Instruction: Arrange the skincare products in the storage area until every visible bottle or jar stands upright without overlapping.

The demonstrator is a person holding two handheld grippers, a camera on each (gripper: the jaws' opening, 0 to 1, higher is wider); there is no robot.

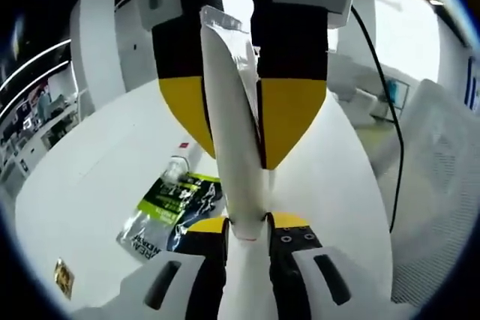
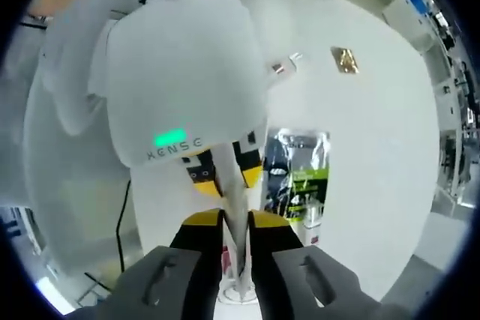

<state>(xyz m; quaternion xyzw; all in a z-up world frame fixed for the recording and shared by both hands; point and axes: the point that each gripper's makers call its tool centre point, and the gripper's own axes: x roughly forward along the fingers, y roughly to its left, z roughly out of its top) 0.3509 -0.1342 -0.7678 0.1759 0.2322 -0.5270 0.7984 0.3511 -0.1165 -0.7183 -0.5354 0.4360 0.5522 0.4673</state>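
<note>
A white skincare tube (image 1: pixel 229 110) with a flat crimped end is held above the round white table (image 1: pixel 90 185). My left gripper (image 1: pixel 247 224) rises from the bottom of the left gripper view and is shut on the tube's lower part. The right gripper (image 1: pixel 241 157) comes down from the top, its yellow pads (image 1: pixel 289 114) pressed on the tube's middle. In the right gripper view, my right gripper (image 2: pixel 234 219) is shut on the same tube (image 2: pixel 235 200), with the left gripper (image 2: pixel 227 177) facing it. A green and dark sachet (image 1: pixel 172 211) lies flat on the table below.
A small gold packet (image 1: pixel 64 276) lies near the table edge, seen too as the gold packet (image 2: pixel 345 58). A small white item (image 1: pixel 184 157) lies by the sachet (image 2: pixel 301 177). A white perforated chair (image 1: pixel 442 185) and a black cable (image 1: pixel 390 118) are beside the table.
</note>
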